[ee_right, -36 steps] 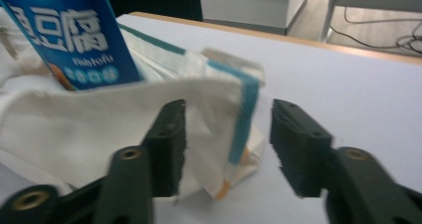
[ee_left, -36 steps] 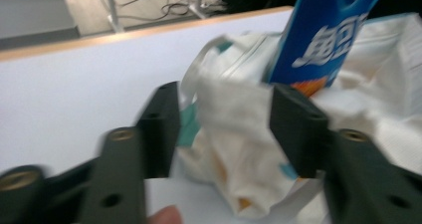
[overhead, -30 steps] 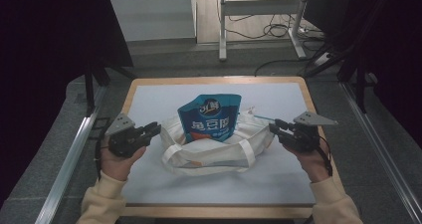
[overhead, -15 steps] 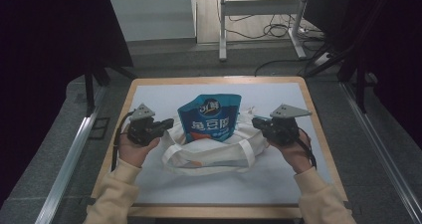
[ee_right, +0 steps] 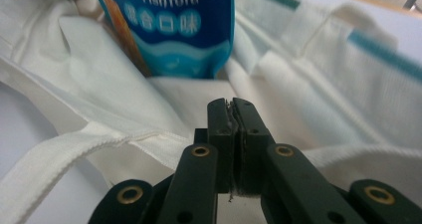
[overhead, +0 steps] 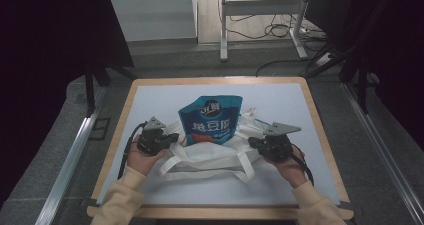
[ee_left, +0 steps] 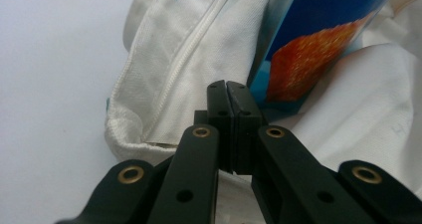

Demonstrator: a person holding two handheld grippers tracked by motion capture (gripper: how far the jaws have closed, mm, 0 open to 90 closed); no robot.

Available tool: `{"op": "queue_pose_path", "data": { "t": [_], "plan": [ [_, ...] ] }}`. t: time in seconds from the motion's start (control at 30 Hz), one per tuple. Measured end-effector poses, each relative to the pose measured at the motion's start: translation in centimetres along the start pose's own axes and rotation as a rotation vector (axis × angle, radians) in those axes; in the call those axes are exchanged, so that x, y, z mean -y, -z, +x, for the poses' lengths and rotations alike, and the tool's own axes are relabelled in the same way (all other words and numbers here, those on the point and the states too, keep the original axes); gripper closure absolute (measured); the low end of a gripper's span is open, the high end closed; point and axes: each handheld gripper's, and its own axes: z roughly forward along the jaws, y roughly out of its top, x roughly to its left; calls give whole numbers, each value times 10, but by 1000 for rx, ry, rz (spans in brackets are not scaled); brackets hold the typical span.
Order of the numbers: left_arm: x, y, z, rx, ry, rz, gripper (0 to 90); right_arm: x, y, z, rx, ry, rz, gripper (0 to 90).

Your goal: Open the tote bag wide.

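Slippage is our main worry here. The left gripper and the right gripper sit at opposite sides of the white tote bag, which lies in the middle of the table. Both pairs of jaws stand pressed together, pad against pad. In the left gripper view we see no cloth between the pads, only the bag's seamed edge lying just beyond them. In the right gripper view a thin pale sliver shows in the seam between the pads, and we cannot tell whether that is a fold of the bag or a stray thread.

The blue snack pouch rests with its lower end tucked into the bag's mouth and its upper part leaning out over the far rim — it is not deep inside. If we pull or lift the sides now on so slight a nip, we judge the cloth could slide free on one side, the mouth would sag unevenly, and the pouch could tip out onto the table.

A second risk is the loose strap looping toward the near edge: a sideways tug could drag it, or pull the whole bag askew — the fabric is limp and nothing pins it down.
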Motion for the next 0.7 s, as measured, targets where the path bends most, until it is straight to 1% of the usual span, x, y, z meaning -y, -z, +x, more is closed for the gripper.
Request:
{"op": "queue_pose_path", "data": {
  "t": [0.23,0.3,0.47,0.57,0.7],
  "plan": [
    [3,-5,-2,0,5,7,892,22,-7,-2,-15,-34,25,867],
    [4,-6,-2,-1,5,6,892,25,-8,-2,-14,-35,36,868],
    [4,-6,-2,-1,0,2,892,29,-13,-1,-13,-30,51,872],
    [3,-6,-1,0,4,0,892,31,-16,0,-11,-26,61,872],
    [-4,0,-3,-1,-8,-31,889,29,-14,1,-9,-23,49,872]
  ]
}}
